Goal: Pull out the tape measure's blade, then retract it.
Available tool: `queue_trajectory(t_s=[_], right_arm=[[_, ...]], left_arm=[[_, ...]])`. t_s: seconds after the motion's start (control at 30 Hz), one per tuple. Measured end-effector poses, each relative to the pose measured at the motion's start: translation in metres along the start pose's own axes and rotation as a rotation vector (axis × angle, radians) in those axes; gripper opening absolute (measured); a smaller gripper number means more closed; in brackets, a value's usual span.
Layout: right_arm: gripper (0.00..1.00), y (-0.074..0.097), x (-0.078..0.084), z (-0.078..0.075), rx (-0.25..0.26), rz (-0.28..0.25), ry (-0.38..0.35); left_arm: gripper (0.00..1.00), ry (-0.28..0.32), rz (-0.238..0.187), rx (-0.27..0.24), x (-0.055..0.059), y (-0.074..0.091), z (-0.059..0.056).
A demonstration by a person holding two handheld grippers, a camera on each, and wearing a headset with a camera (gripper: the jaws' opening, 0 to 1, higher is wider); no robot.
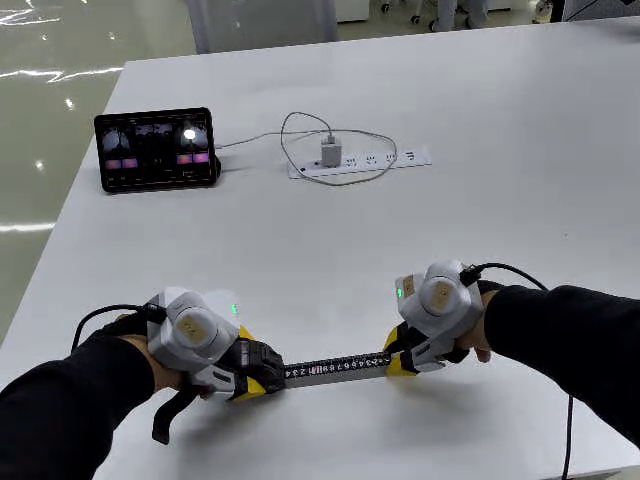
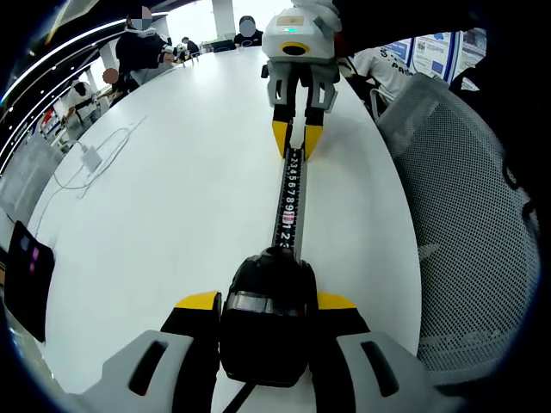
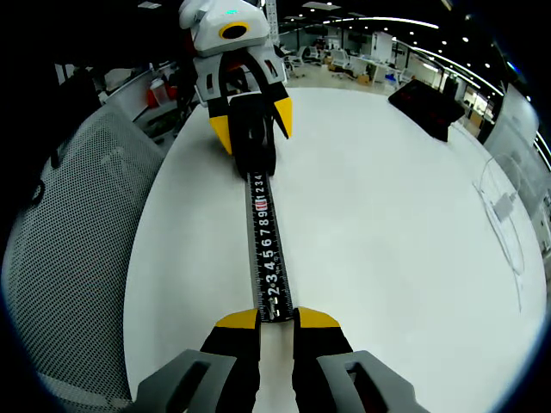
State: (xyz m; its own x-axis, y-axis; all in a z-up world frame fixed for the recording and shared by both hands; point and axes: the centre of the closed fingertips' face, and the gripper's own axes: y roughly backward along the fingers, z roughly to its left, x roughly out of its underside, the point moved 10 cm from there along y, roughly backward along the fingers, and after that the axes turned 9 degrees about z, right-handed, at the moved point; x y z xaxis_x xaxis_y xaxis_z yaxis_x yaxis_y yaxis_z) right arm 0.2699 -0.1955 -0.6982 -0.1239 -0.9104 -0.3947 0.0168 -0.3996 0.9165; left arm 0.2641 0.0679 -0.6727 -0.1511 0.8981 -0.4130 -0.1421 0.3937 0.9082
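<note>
A black tape measure case [image 2: 265,314] sits between the yellow-tipped jaws of my left gripper [image 2: 263,303], which is shut on it; the same case [image 1: 258,364] lies low on the white table in the head view. Its blade [image 1: 335,367], black with white numbers, runs out about a hand's length to the right. My right gripper [image 3: 275,320] is shut on the blade's end [image 3: 273,311]. In the head view the left gripper [image 1: 248,378] and right gripper [image 1: 400,360] face each other near the table's front edge. From the right gripper view, the case [image 3: 252,138] sits far up.
A dark tablet [image 1: 157,149] stands at the back left of the white table [image 1: 400,220]. A white power strip [image 1: 360,160] with a charger and looped cable lies behind the middle. A mesh chair [image 2: 465,215] stands beside the table. People sit further off.
</note>
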Motion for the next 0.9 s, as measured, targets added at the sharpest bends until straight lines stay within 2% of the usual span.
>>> queue_trajectory(t_s=[0.9], right_arm=[[0.09,0.004,0.016,-0.001,0.015,0.009,0.01]], left_arm=[[0.34,-0.006,0.005,0.001,0.0,0.001,0.0]])
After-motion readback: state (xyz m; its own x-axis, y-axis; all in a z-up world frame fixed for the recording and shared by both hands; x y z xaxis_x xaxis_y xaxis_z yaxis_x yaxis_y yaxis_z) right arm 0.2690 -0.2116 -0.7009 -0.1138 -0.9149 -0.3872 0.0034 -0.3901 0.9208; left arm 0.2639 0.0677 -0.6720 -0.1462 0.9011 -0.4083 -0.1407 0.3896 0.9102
